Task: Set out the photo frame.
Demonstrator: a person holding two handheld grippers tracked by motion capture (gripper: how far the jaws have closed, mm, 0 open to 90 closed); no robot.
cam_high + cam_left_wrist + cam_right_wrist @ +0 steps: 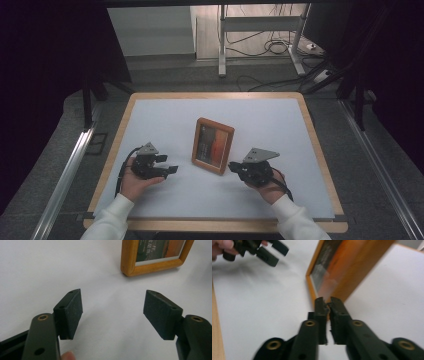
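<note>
A wooden picture frame (213, 145) stands upright in the middle of the white mat (260, 120), holding a dark and orange picture. My left gripper (169, 165) rests on the mat to the frame's left, open and holding nothing; in the left gripper view its jaws (112, 293) stand wide apart, with the frame's lower corner (150, 265) a short way ahead. My right gripper (234, 166) sits at the frame's lower right corner. In the right gripper view its jaws (327, 300) are shut with nothing between them, tips right at the frame's near edge (362, 262). The left gripper (280, 256) shows beyond.
The mat lies on a table with a wooden rim (320, 150). Behind the table stand a metal stand's legs (222, 45) and loose cables (272, 47) on the floor. Metal rails (65, 175) run along both sides.
</note>
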